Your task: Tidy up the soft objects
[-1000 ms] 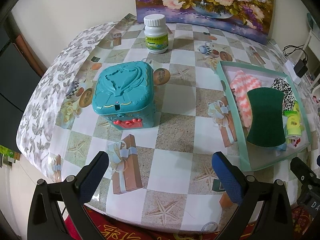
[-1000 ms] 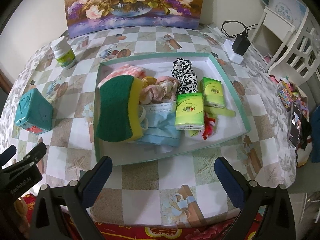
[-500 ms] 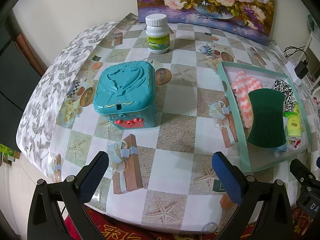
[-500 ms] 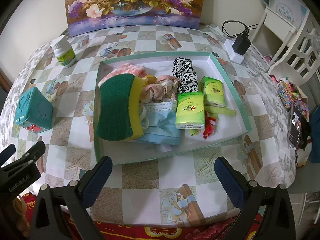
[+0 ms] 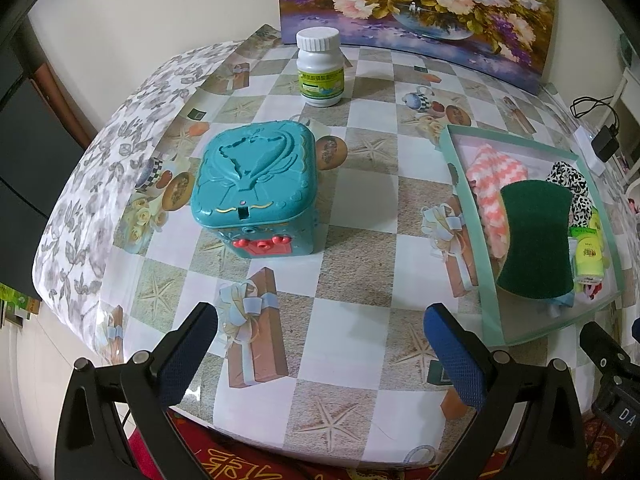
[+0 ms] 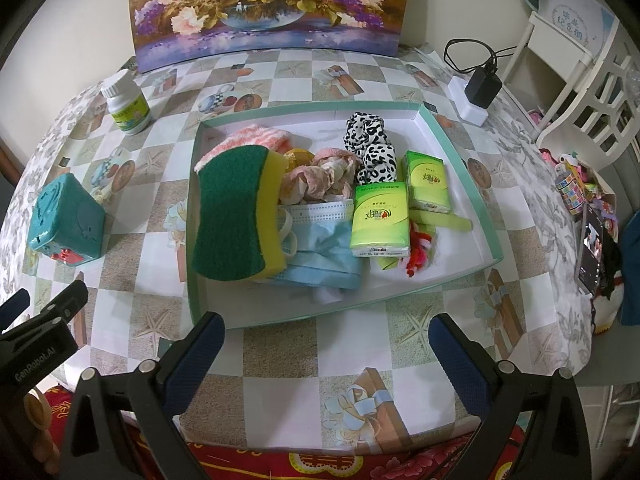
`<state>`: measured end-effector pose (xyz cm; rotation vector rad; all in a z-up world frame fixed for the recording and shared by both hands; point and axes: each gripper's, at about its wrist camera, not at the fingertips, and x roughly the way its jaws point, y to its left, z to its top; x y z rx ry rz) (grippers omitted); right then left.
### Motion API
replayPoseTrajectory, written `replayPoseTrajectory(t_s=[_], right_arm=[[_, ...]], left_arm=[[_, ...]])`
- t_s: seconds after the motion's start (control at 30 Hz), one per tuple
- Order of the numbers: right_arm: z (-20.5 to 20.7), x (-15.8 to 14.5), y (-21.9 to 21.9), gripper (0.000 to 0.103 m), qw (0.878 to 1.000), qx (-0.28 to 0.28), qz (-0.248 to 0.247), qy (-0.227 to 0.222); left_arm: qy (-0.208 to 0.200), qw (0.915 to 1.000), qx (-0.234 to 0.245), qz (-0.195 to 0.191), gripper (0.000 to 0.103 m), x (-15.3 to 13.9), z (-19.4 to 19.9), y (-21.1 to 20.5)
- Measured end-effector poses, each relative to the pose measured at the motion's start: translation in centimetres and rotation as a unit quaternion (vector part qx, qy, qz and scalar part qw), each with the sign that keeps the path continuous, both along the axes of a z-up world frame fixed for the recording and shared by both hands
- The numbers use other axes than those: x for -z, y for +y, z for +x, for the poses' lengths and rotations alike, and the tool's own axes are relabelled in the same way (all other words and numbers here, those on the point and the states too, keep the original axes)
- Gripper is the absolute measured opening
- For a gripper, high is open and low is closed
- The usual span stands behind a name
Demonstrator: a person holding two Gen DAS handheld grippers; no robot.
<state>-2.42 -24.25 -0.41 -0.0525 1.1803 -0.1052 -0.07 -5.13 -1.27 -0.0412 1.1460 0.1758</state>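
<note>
Green-and-yellow sponge [image 6: 240, 212], leopard-print scrunchie [image 6: 370, 142] (black on white), teal box [image 5: 256, 188], checkered tablecloth [image 5: 360, 256].

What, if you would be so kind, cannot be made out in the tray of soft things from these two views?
- Left wrist view: the sponge covers most of what lies behind it.
- Right wrist view: the face masks and tissue packs hide what is under them; the red item is partly covered.
- The bottle label is too small to read.
</note>
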Motion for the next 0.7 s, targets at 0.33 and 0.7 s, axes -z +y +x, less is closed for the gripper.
replayPoseTrajectory(t_s=[0.33,0.7], right_arm=[[-0.01,0.02,-0.01,0.103,1.000,0.000,0.000,0.000],[-0.02,0.07,-0.01,0.103,1.000,0.000,0.000,0.000]], left_arm=[[0.001,1.0000,-0.003,-0.001,0.103,0.05,0.00,0.07],[0.002,1.0000,-0.003,-0.001,0.103,0.13,0.04,0.19]])
